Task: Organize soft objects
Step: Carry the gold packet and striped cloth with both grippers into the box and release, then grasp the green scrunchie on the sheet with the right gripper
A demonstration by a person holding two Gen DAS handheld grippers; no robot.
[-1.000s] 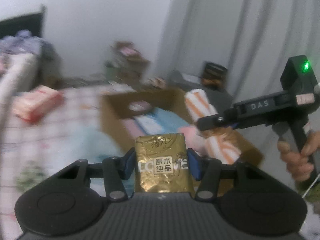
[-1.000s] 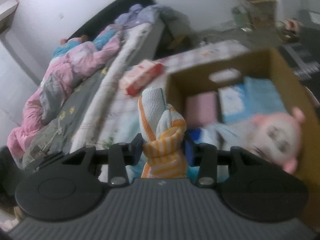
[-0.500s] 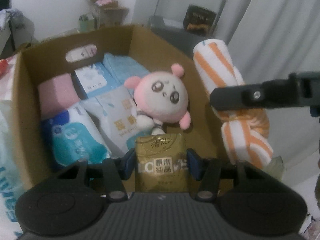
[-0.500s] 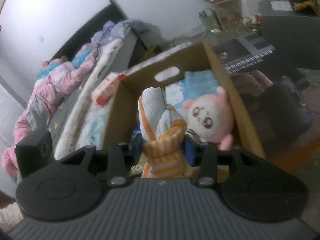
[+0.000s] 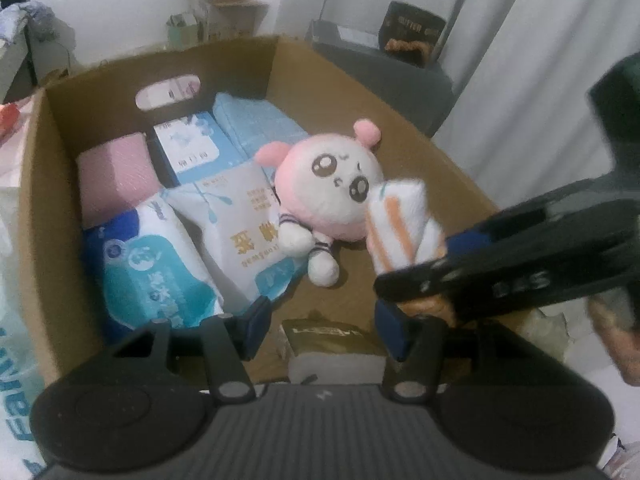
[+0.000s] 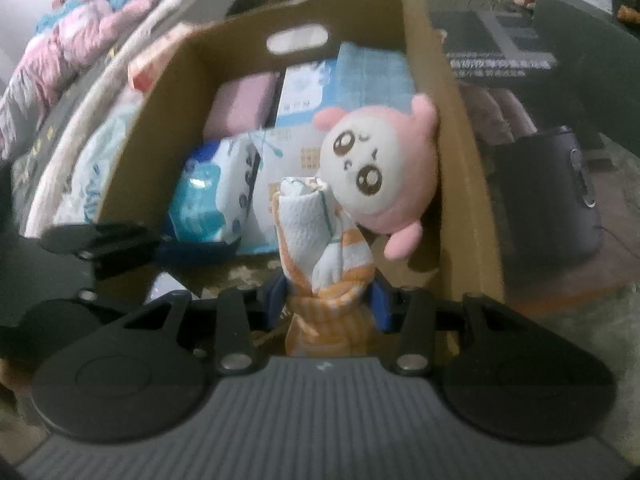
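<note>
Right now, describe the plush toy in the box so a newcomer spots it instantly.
Find the open cardboard box packed with tissue packs. The plush toy leans near its right wall, beside the white tissue pack with gold lettering. It is the only thing with a face: round cream head, pink ears, big brown eyes.

Both cameras ride just behind their own grippers and look steeply down into one cardboard box (image 5: 36, 184), close above it. The left view faces in from the near edge, with the other gripper's fingers crossing to its right. The right view, somewhat blurred, seems to hang nearer the box's right wall (image 6: 460, 168). Both share the pink plush toy (image 5: 340, 184) and the tissue packs (image 6: 224, 196).
</note>
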